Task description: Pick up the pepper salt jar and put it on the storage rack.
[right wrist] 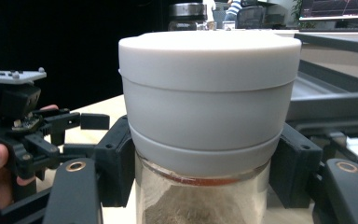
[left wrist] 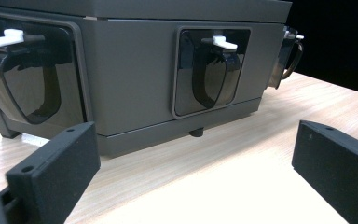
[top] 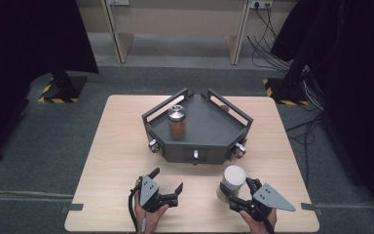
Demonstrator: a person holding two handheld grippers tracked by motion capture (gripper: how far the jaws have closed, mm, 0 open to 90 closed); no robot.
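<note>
A glass jar with a white lid (top: pixel 233 181) stands on the table near the front right; brownish powder shows through its glass (right wrist: pixel 205 205). My right gripper (top: pixel 235 189) is shut on the jar, one jaw on each side just under the lid (right wrist: pixel 209 88). My left gripper (top: pixel 167 180) rests at the front centre, open, with nothing between its jaws (left wrist: pixel 196 161). It faces the front of a dark grey tray stand (top: pixel 209 146). A second jar with a metal lid (top: pixel 177 121) stands upright on the stand's left part.
The stand's front wall (left wrist: pixel 130 79) has recessed panels with black loop handles and white tabs (left wrist: pixel 212 70). Raised rails (top: pixel 231 108) edge the stand's back. Bare wooden tabletop (top: pixel 117 146) lies left and right of the stand. Cables (top: pixel 272 44) and stand bases sit on the floor beyond.
</note>
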